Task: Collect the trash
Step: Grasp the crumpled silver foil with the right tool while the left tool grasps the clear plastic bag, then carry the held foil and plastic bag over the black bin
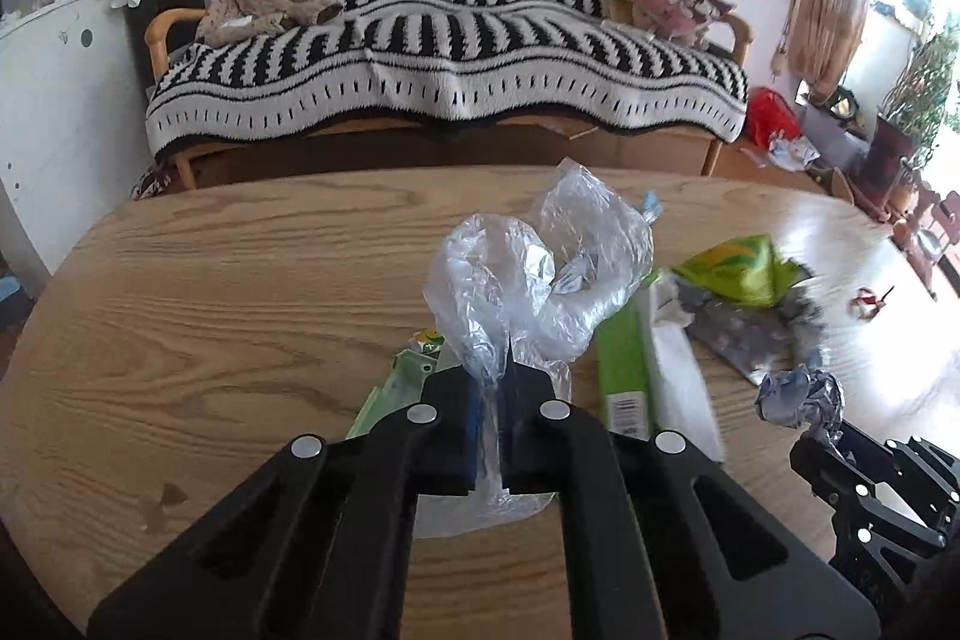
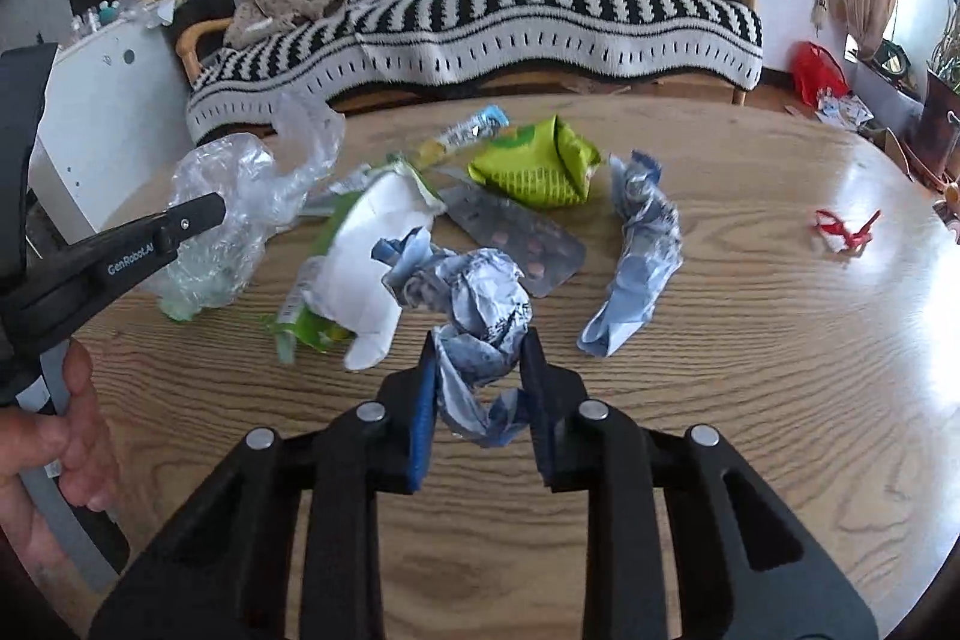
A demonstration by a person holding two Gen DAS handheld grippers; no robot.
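A clear plastic bag (image 1: 528, 274) is being pinched at its crumpled lower end by the left gripper (image 1: 493, 418), whose jaws are closed tight on the film, so that the rest of the bag is standing up loose above the fingertips. The thin film is being held by a gathered fold, probably because a flat sheet on the wooden table (image 1: 240, 280) offers nothing else to seize. In the right wrist view a crumpled blue-and-white wrapper (image 2: 474, 316) is being gripped between the blue pads of the right gripper (image 2: 480, 388); the jaws are partly closed and the pads are pressing on both sides of the wad. Whether the wad is already being lifted clear of the table cannot be told from this angle.

Beside these two pieces the remaining trash is lying in a loose heap near the table's middle: a torn green-and-white carton (image 2: 360, 256), a pill blister pack (image 2: 522, 238), a green snack bag (image 2: 534, 166), a second twisted blue wrapper (image 2: 636, 256), and, well apart to the right, a red scrap (image 2: 846, 226).

Both grippers are being pointed forward and steeply down at the tabletop, side by side. The left tool is being held by a hand (image 2: 54, 436) wrapped around its handle, seen at the left edge.
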